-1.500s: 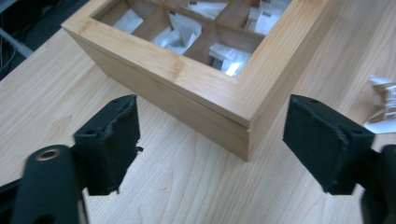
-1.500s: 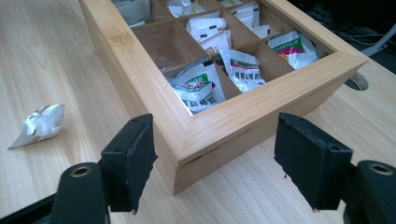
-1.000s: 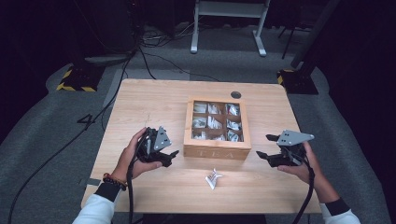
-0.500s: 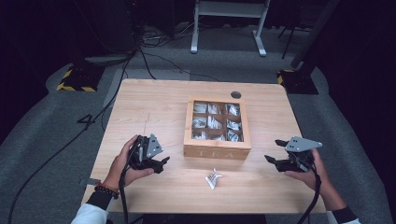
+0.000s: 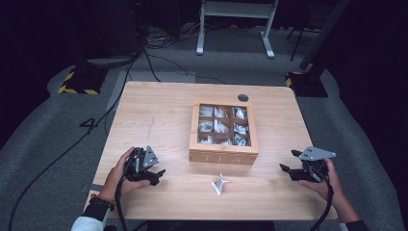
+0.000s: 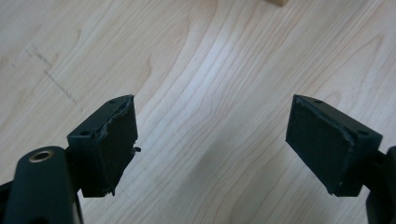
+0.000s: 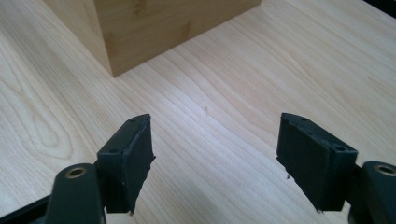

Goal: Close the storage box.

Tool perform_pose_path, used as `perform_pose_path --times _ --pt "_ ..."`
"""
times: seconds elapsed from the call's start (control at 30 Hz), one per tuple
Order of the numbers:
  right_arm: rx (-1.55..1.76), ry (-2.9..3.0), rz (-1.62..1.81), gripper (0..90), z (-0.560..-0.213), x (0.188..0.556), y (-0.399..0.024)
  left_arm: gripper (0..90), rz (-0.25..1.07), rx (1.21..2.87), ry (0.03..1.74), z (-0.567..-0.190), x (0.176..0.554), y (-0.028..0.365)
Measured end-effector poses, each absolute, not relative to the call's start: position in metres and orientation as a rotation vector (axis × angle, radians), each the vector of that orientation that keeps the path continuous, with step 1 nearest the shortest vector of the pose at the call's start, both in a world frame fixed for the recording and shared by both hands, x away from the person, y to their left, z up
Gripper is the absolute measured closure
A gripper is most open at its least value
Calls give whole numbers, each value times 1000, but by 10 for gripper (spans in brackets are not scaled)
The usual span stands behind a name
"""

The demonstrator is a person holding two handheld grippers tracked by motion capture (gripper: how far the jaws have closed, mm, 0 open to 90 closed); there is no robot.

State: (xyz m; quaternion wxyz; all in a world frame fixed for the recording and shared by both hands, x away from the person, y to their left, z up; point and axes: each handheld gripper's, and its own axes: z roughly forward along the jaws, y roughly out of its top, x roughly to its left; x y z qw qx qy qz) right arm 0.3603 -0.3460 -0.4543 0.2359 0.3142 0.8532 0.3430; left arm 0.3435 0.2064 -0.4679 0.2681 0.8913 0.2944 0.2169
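High view: I see the pale wooden table (image 5: 159,110) with the square light-wood tea box (image 5: 223,132) at centre frame, slightly right of the middle. The box is open at the top and divided into nine compartments, three by three. Each compartment I can make out holds small pale tea sachets; I cannot read their print or count them per cell. The front wall carries lettering reading "TEA".

One small white tea sachet (image 5: 220,184) lies loose on the table below the box in the frame, just off its front wall, apart from it and touched by neither gripper.

The left gripper (image 5: 153,174) sits at lower left of the frame, in the person's hand, pointing toward the middle of the table. In the left gripper view its black pads (image 6: 116,140) stand wide apart with bare wood between them; nothing is held.

The right gripper (image 5: 287,169) sits at lower right, well apart from the box's right side. In the right gripper view its jaws are likewise spread wide over bare tabletop, and a corner of the box (image 7: 140,28) shows at upper left.
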Motion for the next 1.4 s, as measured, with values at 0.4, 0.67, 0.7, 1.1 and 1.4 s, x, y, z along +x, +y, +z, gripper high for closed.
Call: perform_pose_path --times 0.4,0.67,0.7,1.1,1.4 --pt "969 2350 938 266 -479 357 -365 168 508 2364 902 -491 336 241" --pt "1110 2333 992 236 -493 356 -383 162 414 2273 969 -498 333 263" --pt "1127 2330 996 235 -495 356 -384 162 402 2262 978 -499 333 266" --pt "1187 2279 1012 206 -504 349 -395 157 376 2192 1010 -505 330 277" --pt "1187 2278 1012 206 -504 349 -395 156 398 2192 1021 -504 328 278"
